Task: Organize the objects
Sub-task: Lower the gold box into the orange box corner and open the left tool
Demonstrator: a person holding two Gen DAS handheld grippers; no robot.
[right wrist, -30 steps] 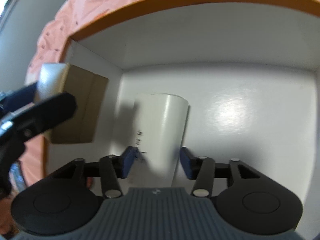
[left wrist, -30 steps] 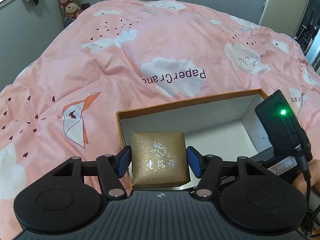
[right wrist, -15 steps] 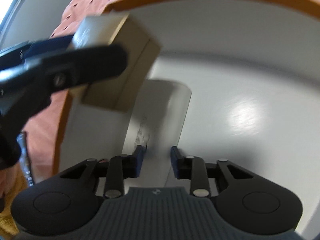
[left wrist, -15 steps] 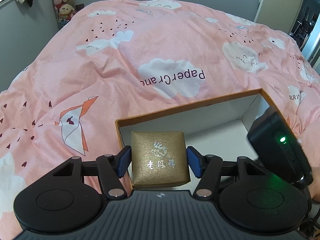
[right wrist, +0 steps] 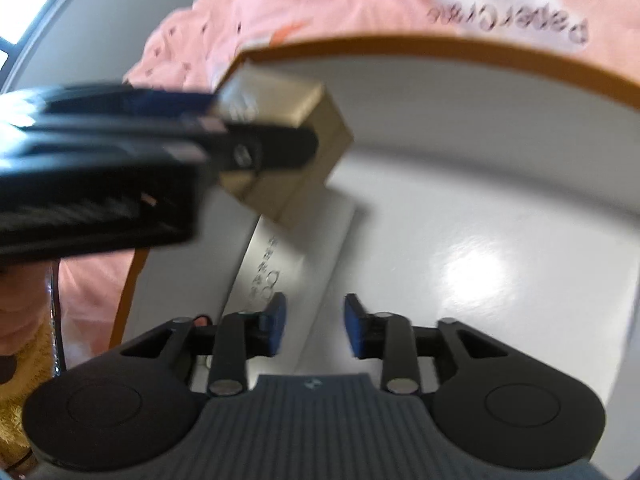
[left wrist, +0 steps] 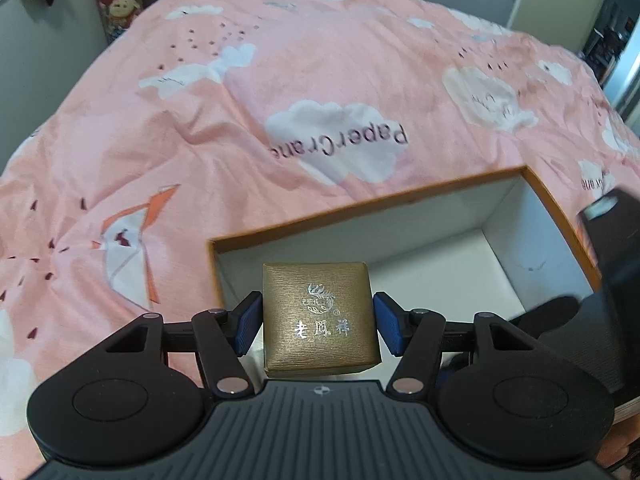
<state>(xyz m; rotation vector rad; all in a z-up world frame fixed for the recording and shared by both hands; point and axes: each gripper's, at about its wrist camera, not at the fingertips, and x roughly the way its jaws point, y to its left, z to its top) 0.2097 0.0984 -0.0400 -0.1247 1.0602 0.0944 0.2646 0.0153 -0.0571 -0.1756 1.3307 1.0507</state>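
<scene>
Left gripper (left wrist: 319, 322) jaws pinch the gold box (left wrist: 320, 320), poised over the tray's (left wrist: 360, 208) lower-left corner; right gripper (right wrist: 313, 325) jaws opening, pads clear of the white box (right wrist: 296, 264) below.

Your left hand-held gripper (left wrist: 319, 322) is matte black plastic, with two round, disc-shaped housings side by side, each marked by a shallow circular recess. Between them runs a dark grey ribbed plate bearing a small crosshair mark at its front edge. Angular black linkage arms reach forward, pinned with flat silver screw heads. Its fingers (left wrist: 247, 323) end in blue ridged rubber pads.

Your right hand-held gripper (right wrist: 312, 326) is built the same: black discs, grey ribbed plate, silver pivots, blue pads (right wrist: 274, 326). In the left wrist view its body appears as a blurred black block at the right edge. A thin cable hangs at the left of the right wrist view.
</scene>
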